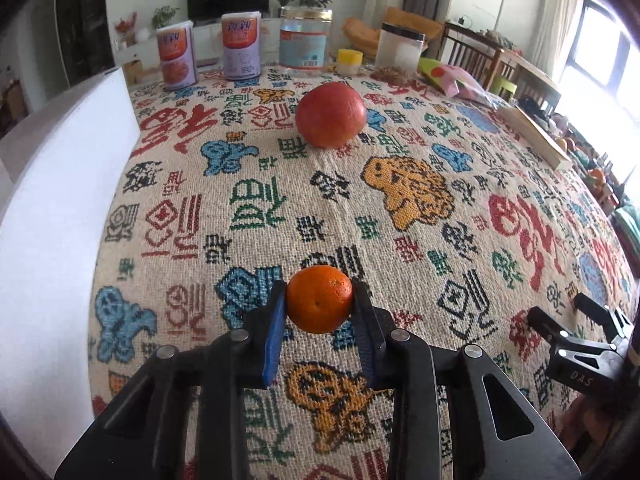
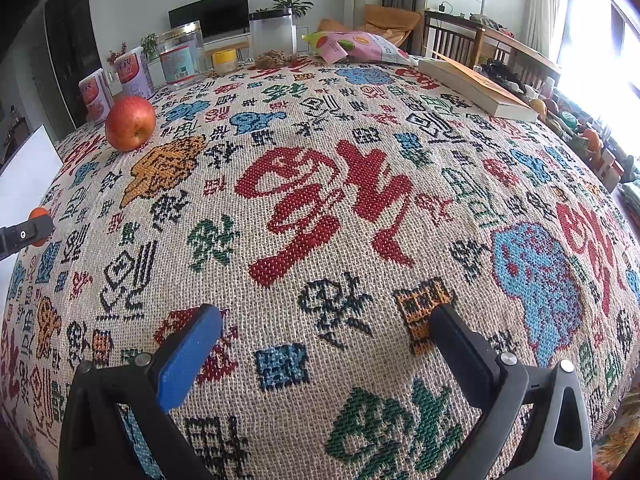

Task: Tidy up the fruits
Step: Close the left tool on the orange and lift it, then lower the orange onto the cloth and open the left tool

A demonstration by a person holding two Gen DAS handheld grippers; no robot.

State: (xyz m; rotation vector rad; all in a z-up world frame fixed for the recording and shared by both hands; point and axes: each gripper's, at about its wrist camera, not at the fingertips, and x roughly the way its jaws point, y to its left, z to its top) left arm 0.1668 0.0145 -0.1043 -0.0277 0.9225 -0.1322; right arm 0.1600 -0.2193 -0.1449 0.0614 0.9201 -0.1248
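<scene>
left wrist view: the left gripper (image 1: 320, 300) is clamped on a mandarin (image 1: 319, 299); both blue pads (image 1: 275, 340) press its sides, and the fruit sits at the fingertips, above the tablecloth (image 1: 280, 208). beyond it, well apart, an apple (image 1: 331, 115) rests on the cloth. a white box (image 1: 60, 208) stands along the left edge of the table. at the far edge stand two cans (image 1: 176, 58), a clear jar (image 1: 306, 38), a yellow cup (image 1: 349, 61) and a black-lidded canister (image 1: 401, 47). a snack bag (image 1: 452, 78) and a book (image 1: 536, 136) lie toward the right. the right gripper (image 1: 560, 312) shows at the lower right edge, jaws apart.

right wrist view: the right gripper (image 2: 326, 324) stands open, fingers wide apart, nothing between them, low over bare cloth (image 2: 320, 200). at the left edge, one finger of the left gripper (image 2: 26, 234) shows with the mandarin (image 2: 39, 213) behind it. the apple (image 2: 130, 123) sits at the far left, near the cans (image 2: 134, 72). the jar (image 2: 180, 56), cup (image 2: 224, 61), canister (image 2: 273, 34), bag (image 2: 352, 46) and book (image 2: 480, 88) line the far edge.
</scene>
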